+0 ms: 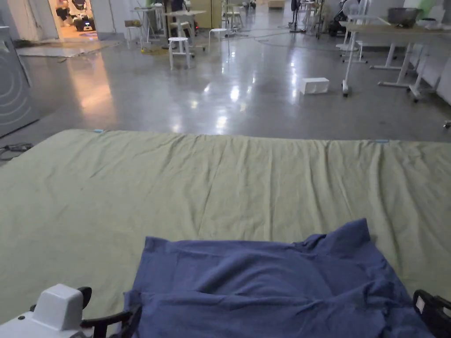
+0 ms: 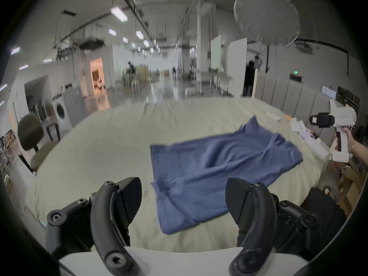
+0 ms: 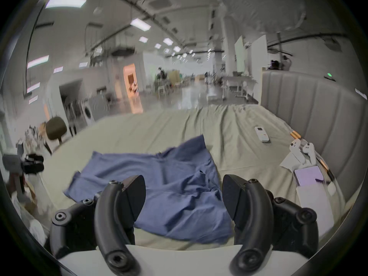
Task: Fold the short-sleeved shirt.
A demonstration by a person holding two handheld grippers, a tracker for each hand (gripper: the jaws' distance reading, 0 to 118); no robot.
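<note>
Left tongs: jaws spread wide, nothing between them, held just short of the near edge of the shirt. Right tongs: likewise wide open and empty, poised over the near right part of the same shirt, not touching it as far as can be told. Blue short-sleeved shirt lies on the bed directly ahead of both tongs, closer to the right pair. Cloth is plain mid-blue, no print visible, rumpled with long soft creases running across the body; the part nearest the tongs is doubled over on itself. One straight edge faces the left tongs; a pointed flap, seemingly a sleeve, sticks up at the far right corner. Bed cover is pale green and wrinkled. Beyond the right tongs, further right on the bed, lies a white remote with a small pile of white items and a purple pad near the padded headboard. Further off, glossy grey floor with white stools and desks.
</note>
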